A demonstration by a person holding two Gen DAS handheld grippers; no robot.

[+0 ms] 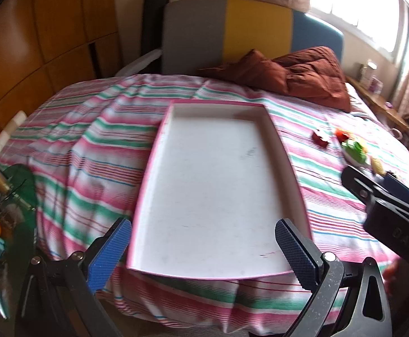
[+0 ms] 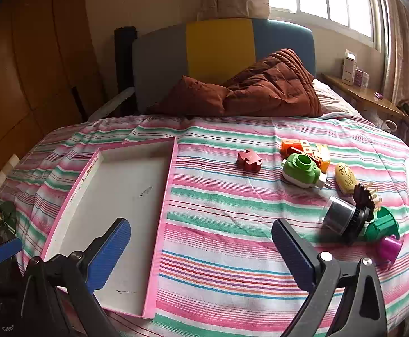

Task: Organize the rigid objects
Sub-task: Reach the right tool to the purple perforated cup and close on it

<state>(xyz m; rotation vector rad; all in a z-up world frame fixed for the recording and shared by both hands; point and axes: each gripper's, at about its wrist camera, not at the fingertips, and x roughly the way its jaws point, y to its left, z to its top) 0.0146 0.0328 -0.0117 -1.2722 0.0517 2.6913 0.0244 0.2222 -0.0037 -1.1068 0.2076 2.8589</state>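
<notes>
Left hand-held gripper gapes over tray; untouched.

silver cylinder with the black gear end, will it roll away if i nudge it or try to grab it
Probably rolls: the silver cylinder lies on its side on the soft striped bedspread. The smooth, shiny wall may be slippery. The toothed black end looks wider, so it would likely curve.

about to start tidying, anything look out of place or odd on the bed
The pink-rimmed tray lies empty while the toys sit loose on the striped bedspread to its right: a red puzzle piece, a green toy camera, and a silver cylinder tipped on its side. Faint scuff marks show on the tray floor. Nothing looks broken.
</notes>
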